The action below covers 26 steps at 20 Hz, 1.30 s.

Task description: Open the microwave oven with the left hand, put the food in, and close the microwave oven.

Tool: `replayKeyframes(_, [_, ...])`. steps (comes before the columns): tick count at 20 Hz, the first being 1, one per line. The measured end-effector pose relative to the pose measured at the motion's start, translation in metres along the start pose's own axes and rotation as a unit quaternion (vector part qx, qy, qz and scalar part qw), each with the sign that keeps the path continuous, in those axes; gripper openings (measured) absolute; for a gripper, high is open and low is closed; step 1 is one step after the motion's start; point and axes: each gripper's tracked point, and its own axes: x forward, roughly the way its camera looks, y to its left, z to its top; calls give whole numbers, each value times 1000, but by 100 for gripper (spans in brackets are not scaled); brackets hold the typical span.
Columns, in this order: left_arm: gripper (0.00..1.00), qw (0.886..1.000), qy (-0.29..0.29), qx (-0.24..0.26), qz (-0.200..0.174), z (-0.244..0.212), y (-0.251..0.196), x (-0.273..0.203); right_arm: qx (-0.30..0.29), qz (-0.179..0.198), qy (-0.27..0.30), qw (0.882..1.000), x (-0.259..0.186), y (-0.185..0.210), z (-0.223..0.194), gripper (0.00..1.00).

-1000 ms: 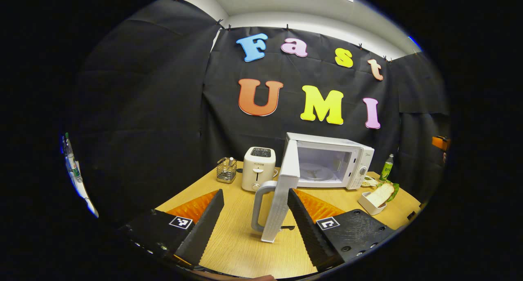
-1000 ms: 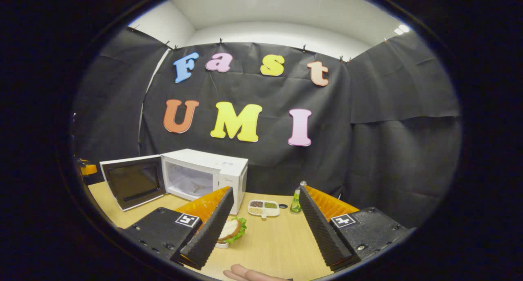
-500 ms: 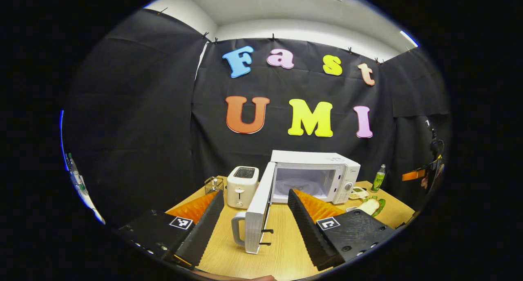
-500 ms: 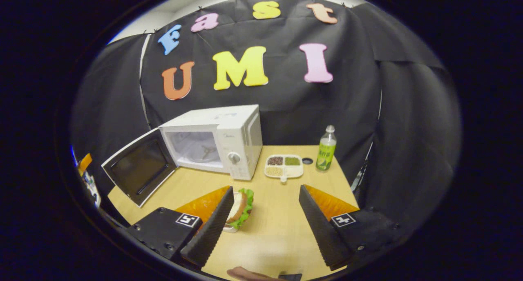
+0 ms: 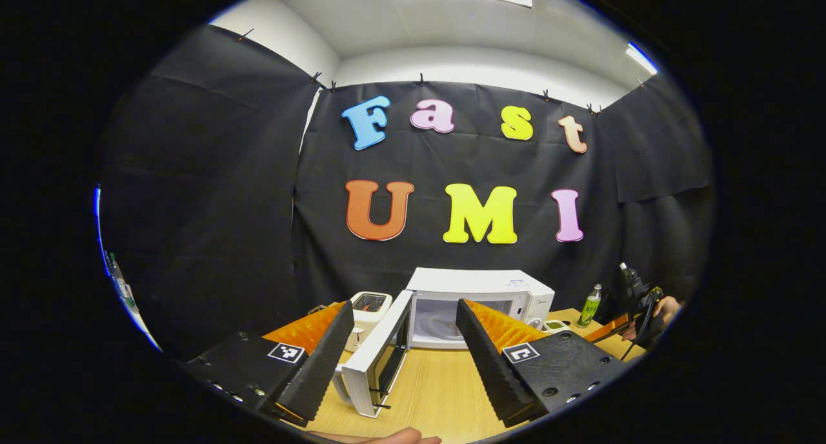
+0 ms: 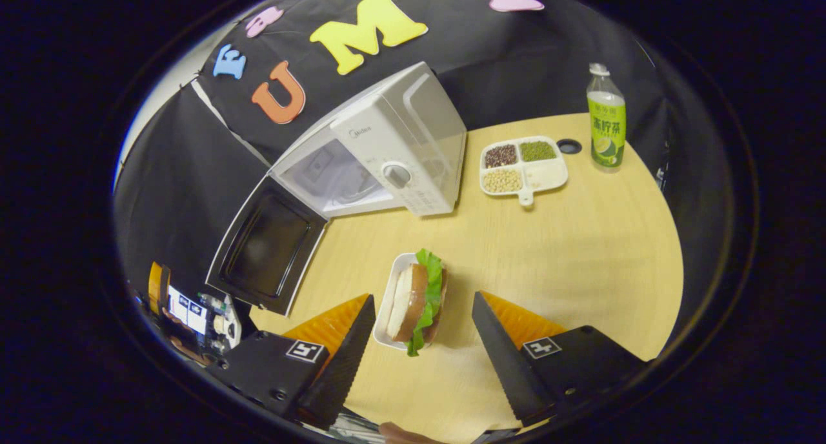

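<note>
The white microwave (image 5: 481, 286) stands at the back of the wooden table with its door (image 5: 374, 366) swung wide open. My left gripper (image 5: 404, 304) hangs open in front of it, back from the door, with nothing between its fingers. In the right gripper view the microwave (image 6: 393, 147) and its open door (image 6: 268, 247) lie to the upper left. A sandwich with lettuce (image 6: 413, 295) sits in a small white tray just ahead. My right gripper (image 6: 422, 298) is open above it, one finger on each side, not touching. Far right in the left gripper view is a hand holding the right gripper (image 5: 635, 308).
A white toaster (image 5: 364, 305) stands left of the microwave. Right of the microwave lie a divided snack plate (image 6: 523, 166) and a green bottle (image 6: 605, 118). Bare wooden table (image 6: 581, 250) spreads to the right of the sandwich.
The left gripper has drawn back from the door and tilted up; the door has swung wider. The right gripper has tipped down and moved over the sandwich, which now sits between its fingers.
</note>
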Motion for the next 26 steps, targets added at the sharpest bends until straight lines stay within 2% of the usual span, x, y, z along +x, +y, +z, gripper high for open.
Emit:
replayKeyframes(4, [95, 1000, 12, 7, -11, -5, -13, 4, 68, 13, 32, 997, 23, -12, 1, 82])
replayKeyframes(7, [95, 999, 37, -4, -21, -18, -17, 9, 129, 67, 69, 987, 32, 0, -6, 66])
replayKeyframes(8, [95, 999, 43, -5, -19, -23, -14, 9, 141, 71, 61, 986, 34, 4, -6, 53])
replayKeyframes(9, [95, 999, 48, -3, -16, -27, -11, 8, 126, 70, 59, 988, 29, 3, -5, 40])
replayKeyframes(10, [84, 999, 48, -1, -14, -30, -8, 7, 112, 65, 52, 990, 25, 4, -4, 27])
replayKeyframes(11, [95, 999, 47, 2, -11, -30, -5, 6, 98, 59, 42, 993, 16, 10, -3, 26])
replayKeyframes(12, [95, 999, 45, 4, -11, -29, -2, 6, 83, 51, 31, 995, 9, 14, -1, 25])
replayKeyframes(13, [95, 999, 44, 6, -13, -29, -1, 4, 63, 44, 19, 997, 0, 21, 0, 33])
replayKeyframes(16, [95, 999, 32, 8, -13, -25, 3, 0, 8, 27, -15, 999, -27, 44, 6, 33])
replayKeyframes(19, [95, 1000, 9, 6, -22, -16, 4, -9, -66, 2, -60, 996, -53, 71, 12, 33])
replayKeyframes(20, [95, 1000, 5, 9, -29, -16, 3, -12, -99, -14, -73, 992, -60, 78, 13, 33])
replayKeyframes(21, [95, 999, 3, 12, -35, -16, 2, -16, -126, -30, -89, 988, -66, 87, 13, 23])
replayKeyframes(23, [95, 999, -5, 14, -40, -12, 5, -20, -185, -56, -114, 974, -74, 108, 11, 21])
replayKeyframes(24, [95, 999, -6, 14, -43, -13, 5, -22, -216, -73, -128, 965, -75, 119, 10, 21])
replayKeyframes(25, [95, 999, -5, 13, -46, -15, 7, -24, -245, -91, -141, 955, -74, 128, 9, 29])
replayKeyframes(26, [95, 999, -5, 14, -48, -16, 8, -26, -274, -111, -155, 943, -72, 138, 8, 28])
